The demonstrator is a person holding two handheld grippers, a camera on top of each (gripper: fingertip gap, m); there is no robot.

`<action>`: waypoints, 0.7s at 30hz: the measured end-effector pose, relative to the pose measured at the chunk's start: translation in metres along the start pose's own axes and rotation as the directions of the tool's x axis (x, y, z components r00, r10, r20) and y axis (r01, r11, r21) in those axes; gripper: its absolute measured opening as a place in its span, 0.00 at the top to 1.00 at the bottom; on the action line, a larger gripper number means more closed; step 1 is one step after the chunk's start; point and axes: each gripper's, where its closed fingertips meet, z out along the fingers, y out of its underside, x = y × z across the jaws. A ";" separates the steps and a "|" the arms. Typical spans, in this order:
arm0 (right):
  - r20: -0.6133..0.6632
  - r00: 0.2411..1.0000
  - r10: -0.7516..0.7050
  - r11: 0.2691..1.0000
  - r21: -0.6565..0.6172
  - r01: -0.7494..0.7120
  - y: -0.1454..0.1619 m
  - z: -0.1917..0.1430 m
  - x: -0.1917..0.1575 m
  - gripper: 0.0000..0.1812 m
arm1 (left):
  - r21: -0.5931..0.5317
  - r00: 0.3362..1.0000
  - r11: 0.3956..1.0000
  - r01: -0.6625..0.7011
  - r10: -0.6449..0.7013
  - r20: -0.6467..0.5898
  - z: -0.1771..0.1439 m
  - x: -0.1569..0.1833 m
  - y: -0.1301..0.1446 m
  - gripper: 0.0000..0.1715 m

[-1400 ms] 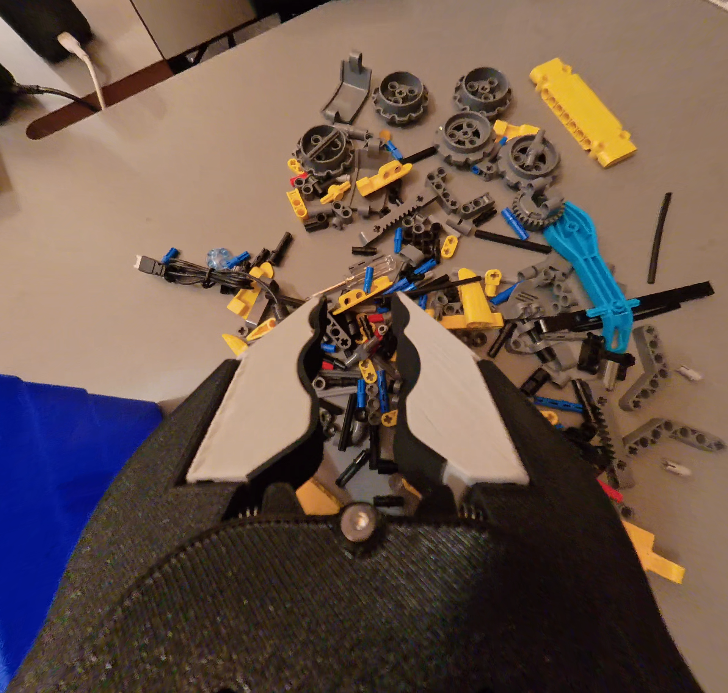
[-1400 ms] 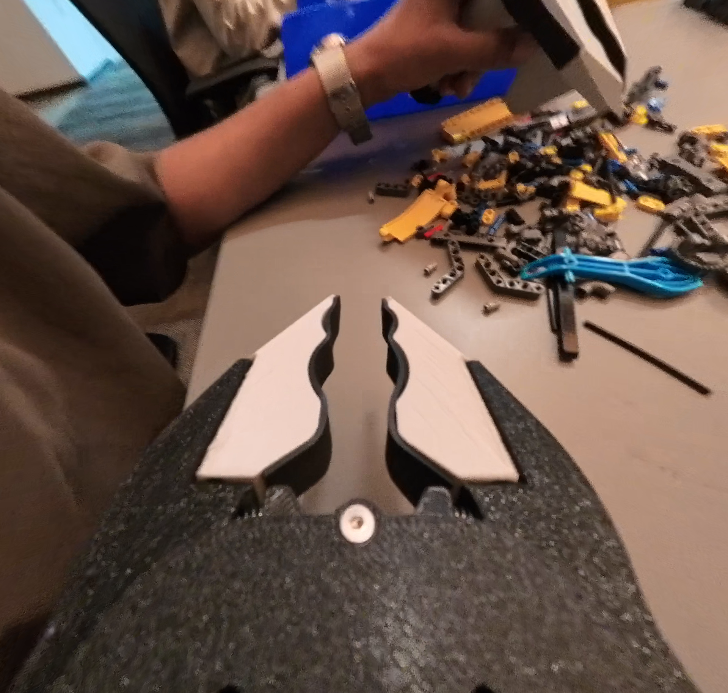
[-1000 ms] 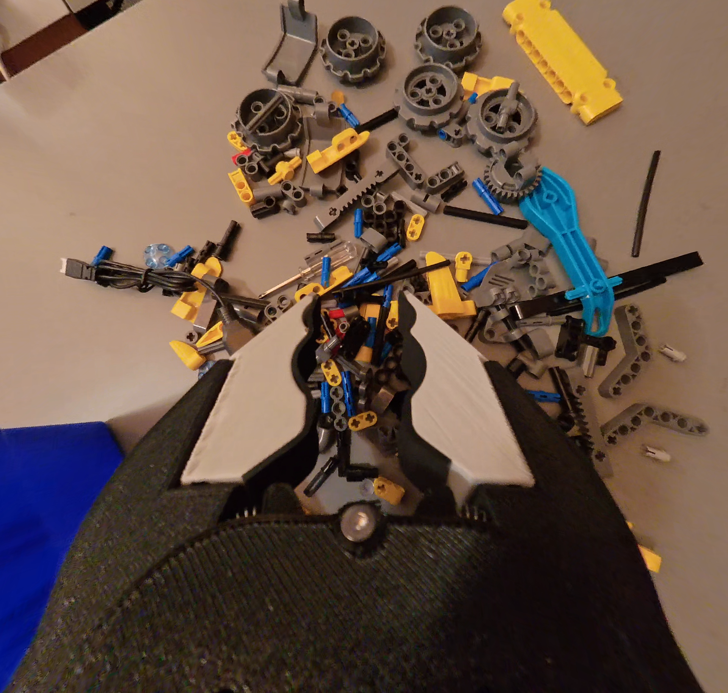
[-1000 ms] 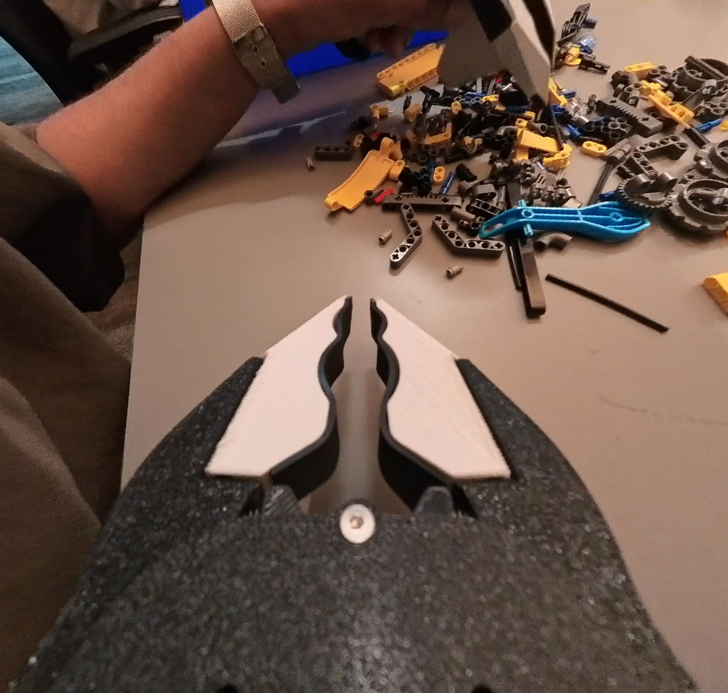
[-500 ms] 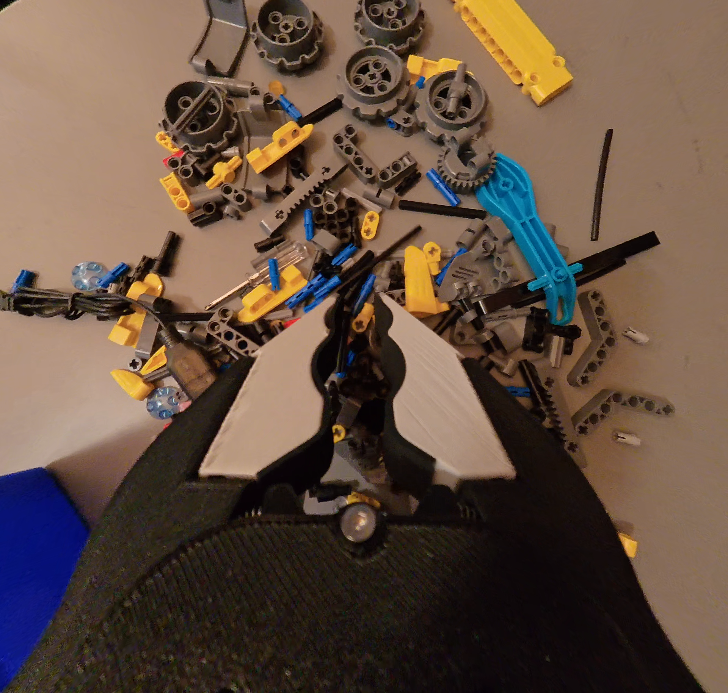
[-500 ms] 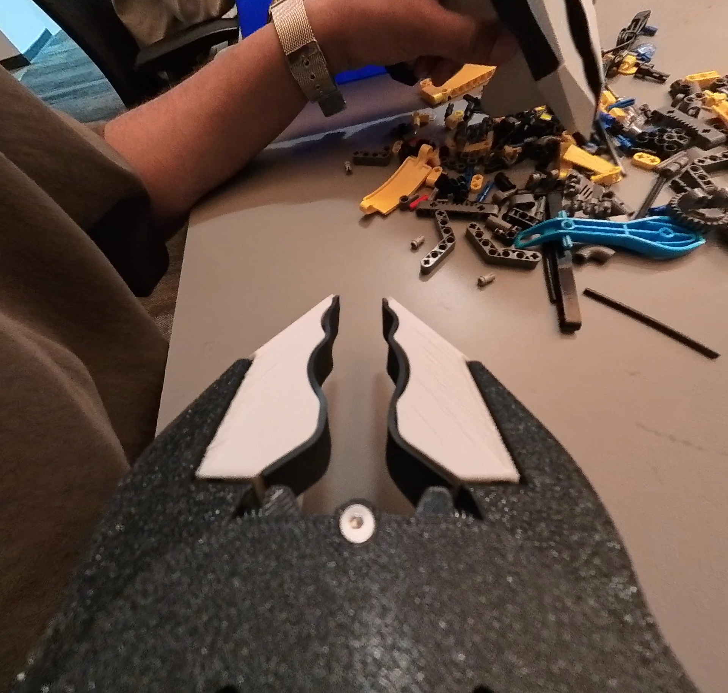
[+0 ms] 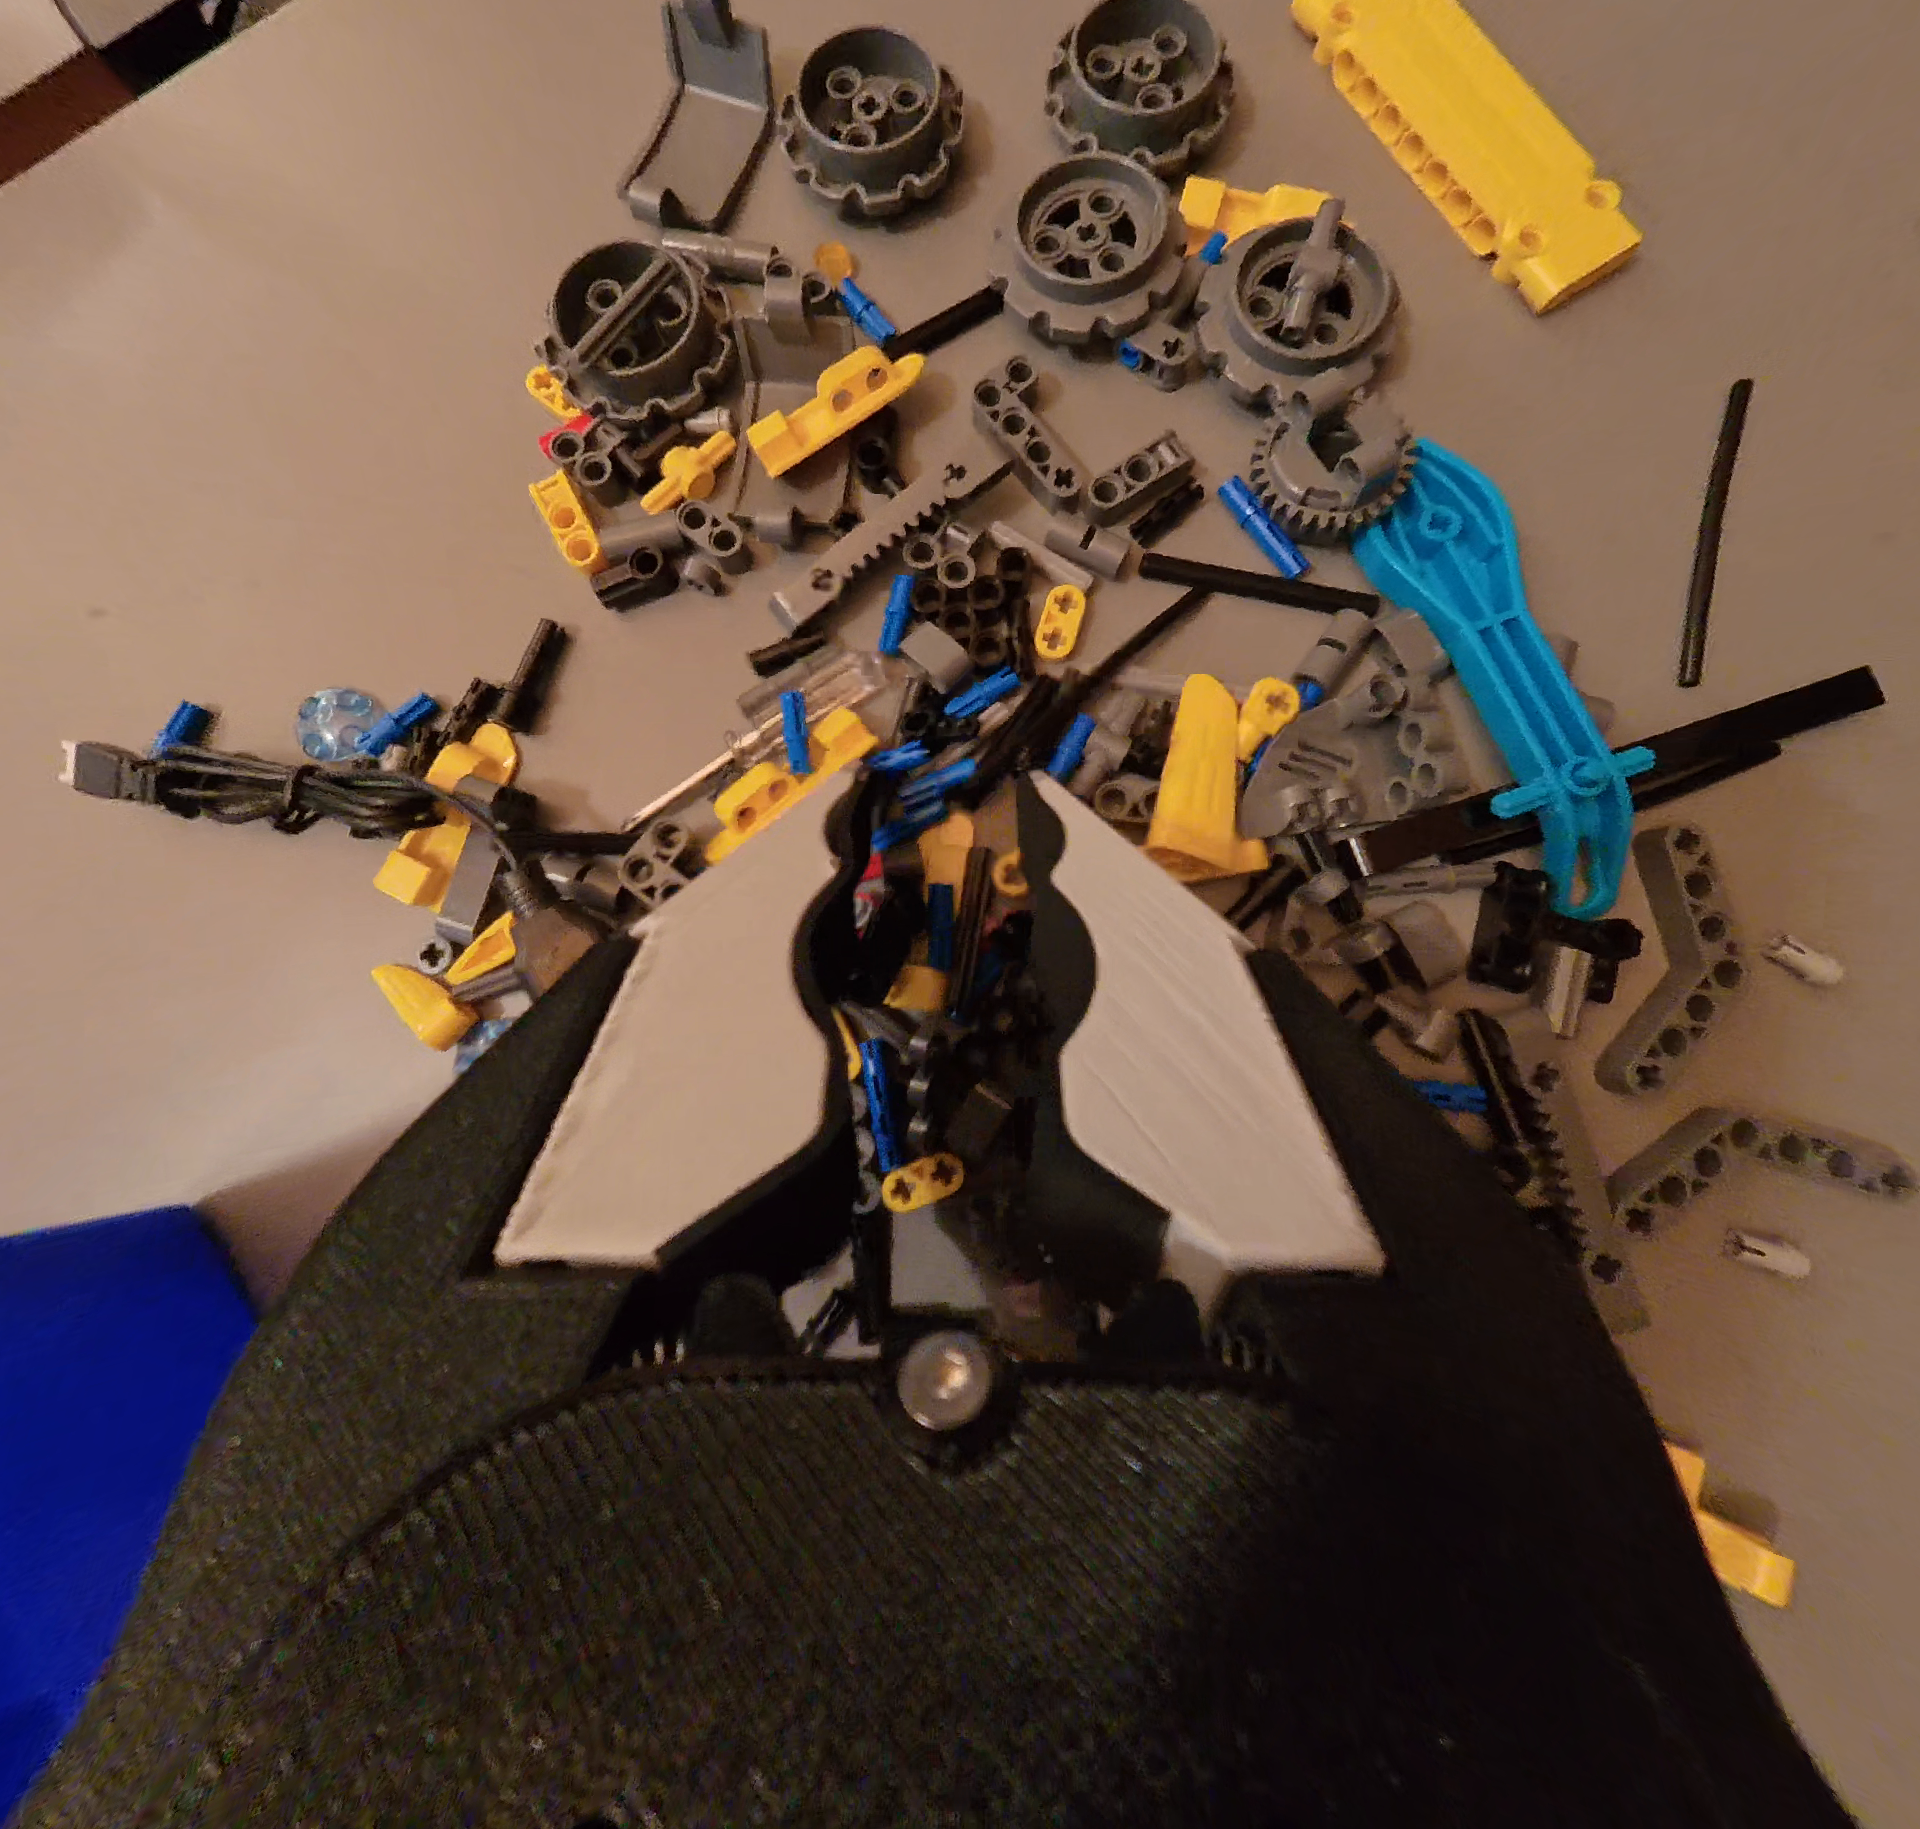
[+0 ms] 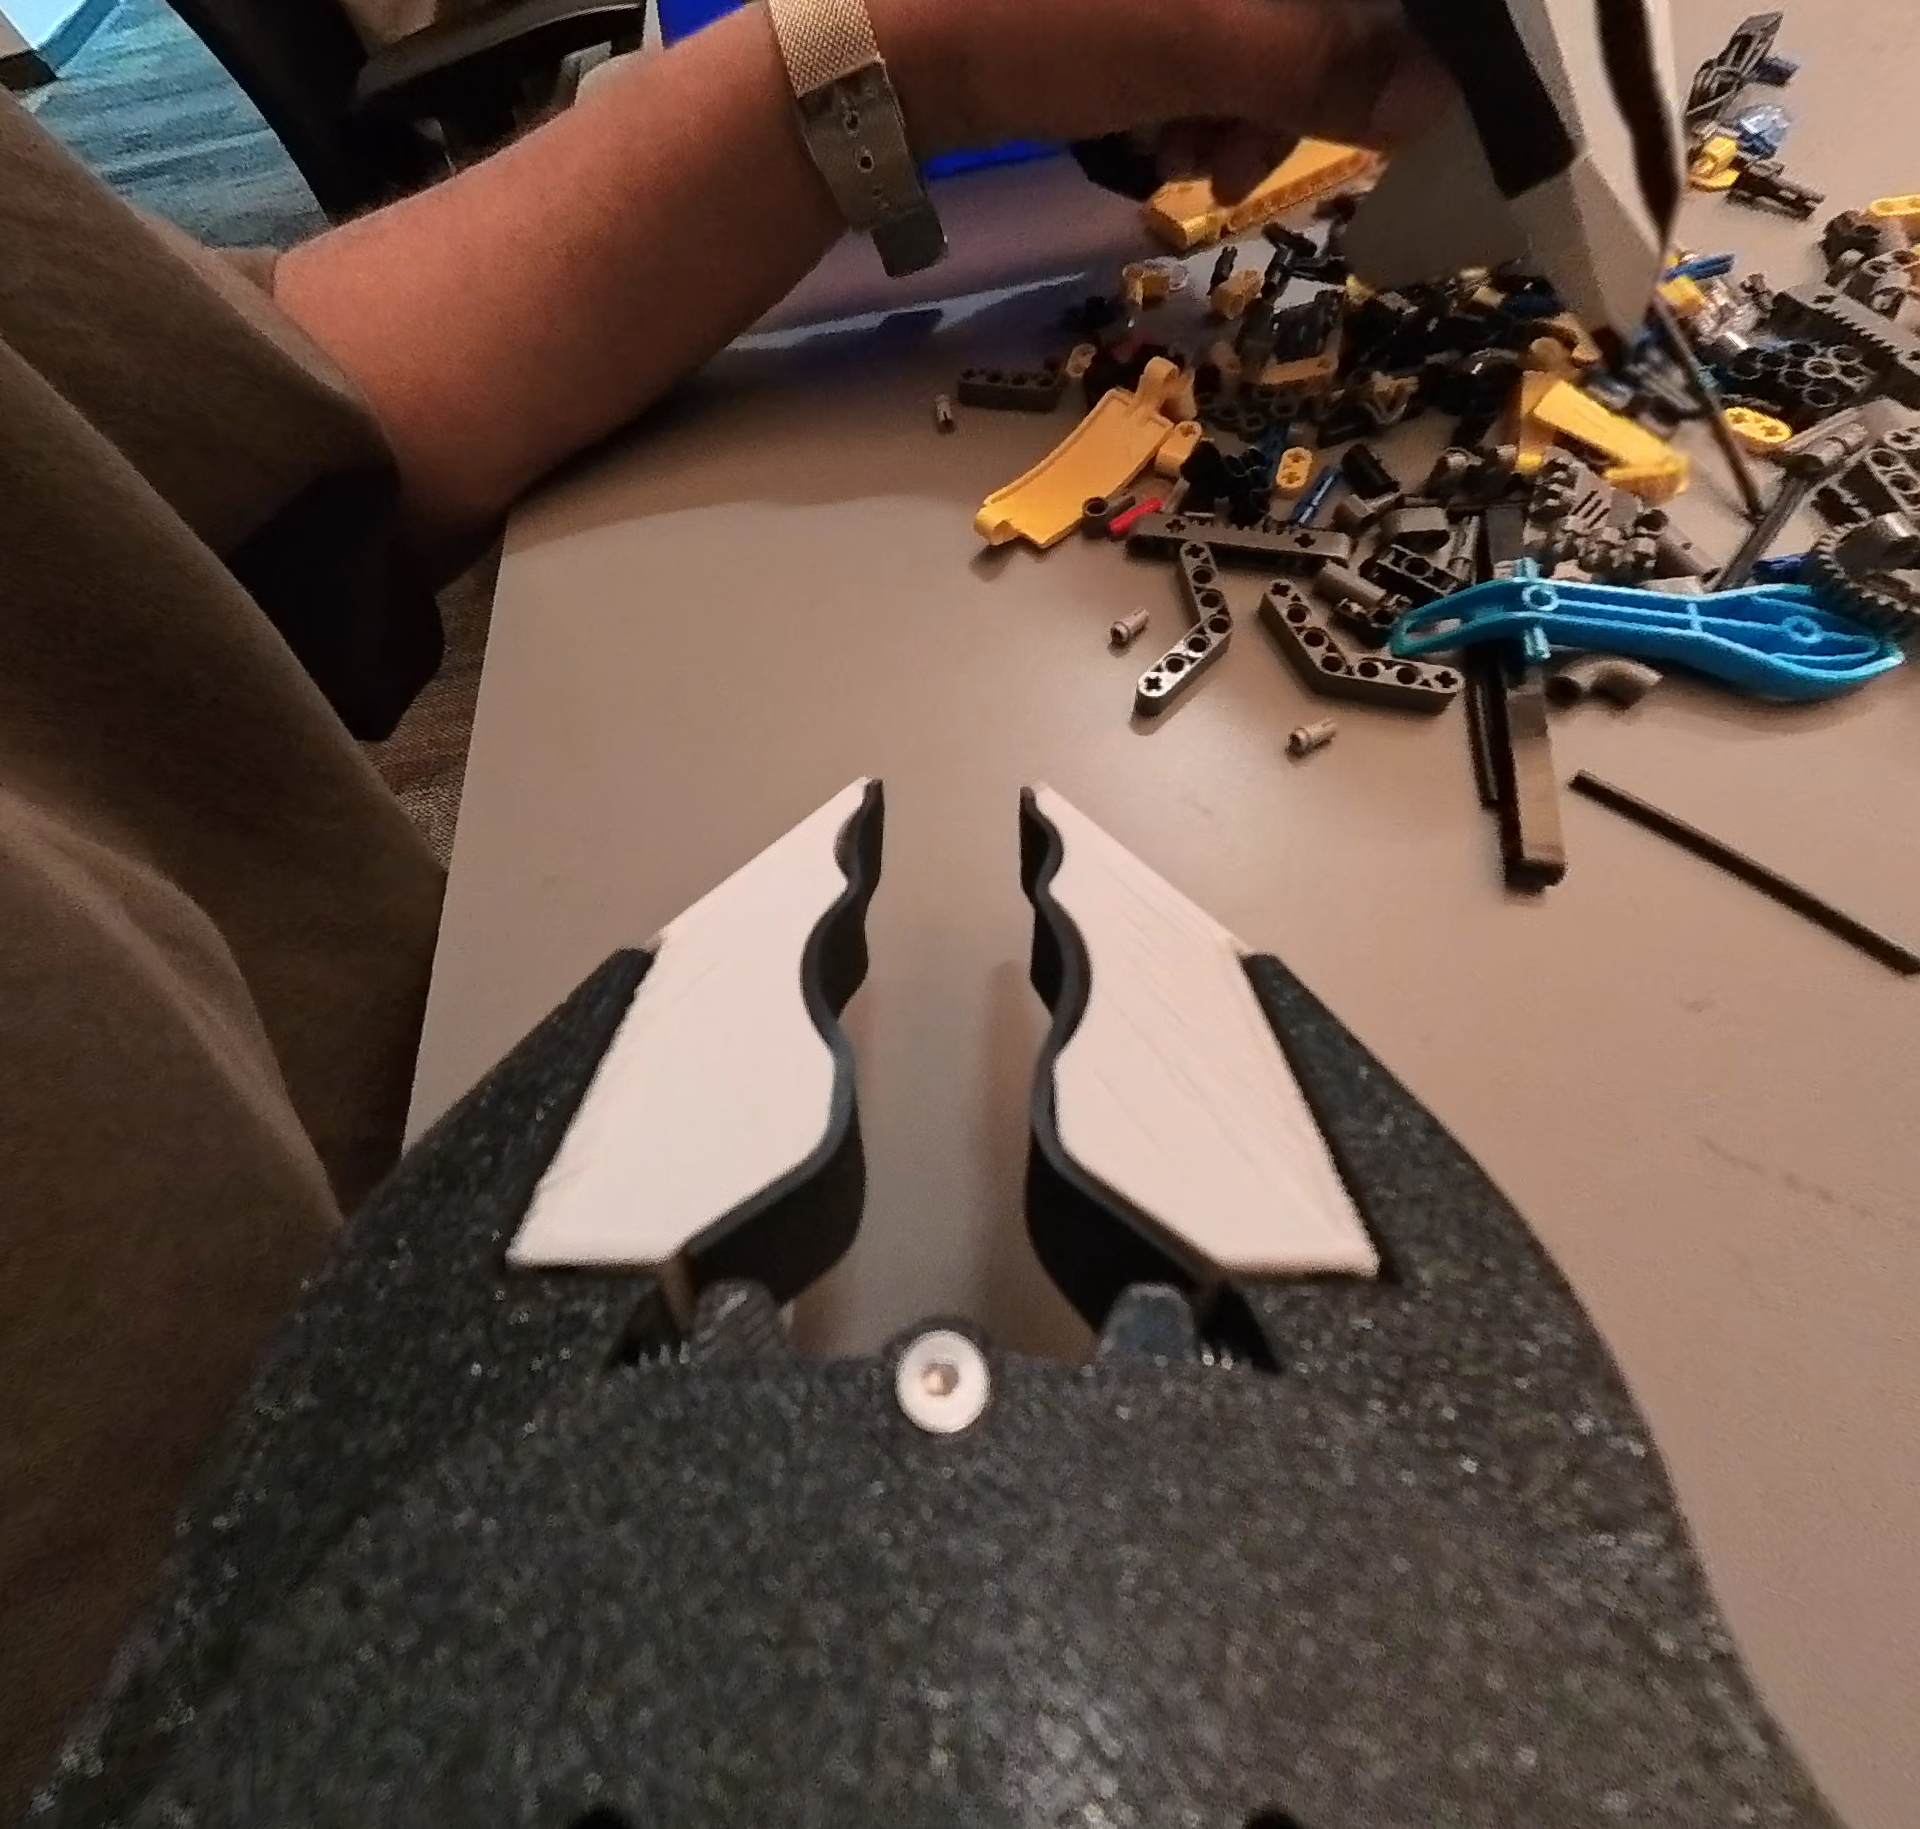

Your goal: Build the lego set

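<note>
Two grippers are in my feeds, both with jaws apart and nothing held. My left gripper (image 7: 940, 792) hangs tilted over the near side of a pile of small building pieces (image 7: 997, 657) on the grey bench (image 7: 260, 377), its tips over a tangle of blue pins, black pegs and yellow connectors; I cannot tell whether the tips touch the pieces. From the right wrist view the same gripper (image 8: 1621, 252) points steeply down into the pile, gripped by a hand (image 8: 1122, 44) with a mesh watch strap (image 8: 852, 86) on the wrist.

Five dark grey wheel hubs (image 7: 1086, 241) lie at the far side of the pile, with a long yellow beam (image 7: 1465, 117) apart to their right. A turquoise lever-shaped piece (image 7: 1496, 678) lies to the right of my left gripper, crossing a long black strip (image 7: 1766, 709). A thin black rod (image 7: 1714, 532) sits alone beyond that. A bundled black cable (image 7: 281, 792) lies to the left, and a blue bin (image 7: 94, 1416) shows at the lower left edge.

My right gripper (image 8: 951, 803) hovers over bare bench, well apart from the pile; the nearest pieces are two bent grey beams (image 8: 1351, 657) and some small pegs.
</note>
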 end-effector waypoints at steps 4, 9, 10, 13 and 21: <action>0.003 1.000 -0.008 1.000 -0.006 0.008 0.001 0.001 -0.001 0.86 | -0.004 1.000 1.000 -0.010 0.010 -0.019 0.002 0.007 -0.001 0.85; 0.008 1.000 -0.008 1.000 -0.014 0.008 0.002 0.002 -0.002 0.86 | -0.013 0.999 1.000 -0.021 0.021 -0.049 0.002 0.013 0.000 0.98; 0.009 1.000 -0.007 1.000 -0.014 0.007 0.002 0.002 -0.002 0.86 | -0.011 0.999 1.000 -0.023 0.023 -0.049 0.002 0.014 -0.001 1.00; 0.011 1.000 -0.002 1.000 -0.012 0.002 0.002 0.001 -0.002 0.86 | -0.014 0.998 1.000 -0.019 0.019 -0.062 0.001 0.014 0.000 1.00; 0.016 1.000 0.000 1.000 -0.007 0.001 0.001 0.001 -0.002 0.86 | 0.054 0.999 0.998 0.041 -0.042 0.021 -0.005 -0.007 -0.008 0.98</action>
